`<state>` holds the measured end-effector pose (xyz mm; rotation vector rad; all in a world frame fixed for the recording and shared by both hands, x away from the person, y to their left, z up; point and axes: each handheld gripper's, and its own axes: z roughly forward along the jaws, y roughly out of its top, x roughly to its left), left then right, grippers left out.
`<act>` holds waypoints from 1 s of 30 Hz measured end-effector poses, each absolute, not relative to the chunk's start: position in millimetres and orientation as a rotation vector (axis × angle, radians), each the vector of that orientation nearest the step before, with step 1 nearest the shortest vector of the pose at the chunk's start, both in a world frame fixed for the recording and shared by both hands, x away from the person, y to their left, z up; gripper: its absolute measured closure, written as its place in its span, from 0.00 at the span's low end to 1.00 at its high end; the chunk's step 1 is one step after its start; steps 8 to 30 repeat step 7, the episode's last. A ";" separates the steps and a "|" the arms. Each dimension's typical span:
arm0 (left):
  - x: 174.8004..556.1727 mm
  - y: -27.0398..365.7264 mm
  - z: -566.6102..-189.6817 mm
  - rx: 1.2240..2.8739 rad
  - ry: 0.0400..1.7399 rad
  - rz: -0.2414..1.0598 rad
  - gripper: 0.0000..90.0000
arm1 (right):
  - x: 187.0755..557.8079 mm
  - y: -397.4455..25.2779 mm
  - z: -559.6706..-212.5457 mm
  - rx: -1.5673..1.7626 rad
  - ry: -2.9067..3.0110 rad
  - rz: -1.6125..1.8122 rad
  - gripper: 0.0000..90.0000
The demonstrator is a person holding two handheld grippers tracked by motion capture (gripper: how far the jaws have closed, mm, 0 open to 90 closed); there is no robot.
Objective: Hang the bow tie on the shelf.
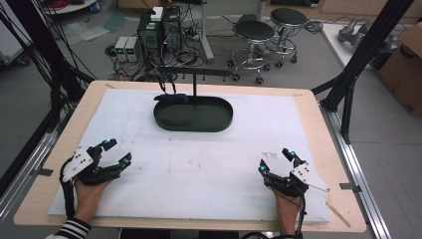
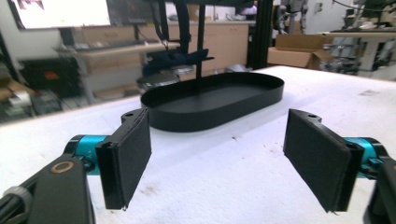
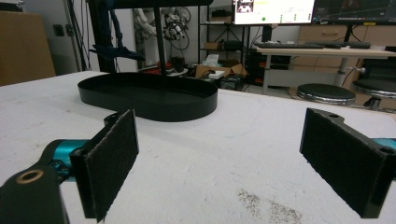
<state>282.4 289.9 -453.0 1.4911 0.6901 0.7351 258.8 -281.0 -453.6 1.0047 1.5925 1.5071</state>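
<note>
High view overhead, facing forward; gripper views low, sharing black tray (image 1: 193, 119).

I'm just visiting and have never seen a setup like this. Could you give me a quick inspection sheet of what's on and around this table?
Surface: wooden table covered by a white mat, lightly smudged near the right side.
Job's things: black oval tray at the far middle, with an upright T-shaped stand rising from it; a dark strap hangs from the stand's left end.
Clutter: nothing seen on the mat besides the tray.
Grippers: left gripper and right gripper rest near the front edge, fingers apart, holding nothing.
Cables: a cable trails from each gripper; tangled wires on the floor behind the table.
Surroundings: two stools, power units, cardboard box.
</note>
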 end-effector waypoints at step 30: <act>284.4 295.3 -453.7 1.445 0.734 0.700 0.26 | 259.2 -282.3 -453.7 1.015 1.582 1.515 0.12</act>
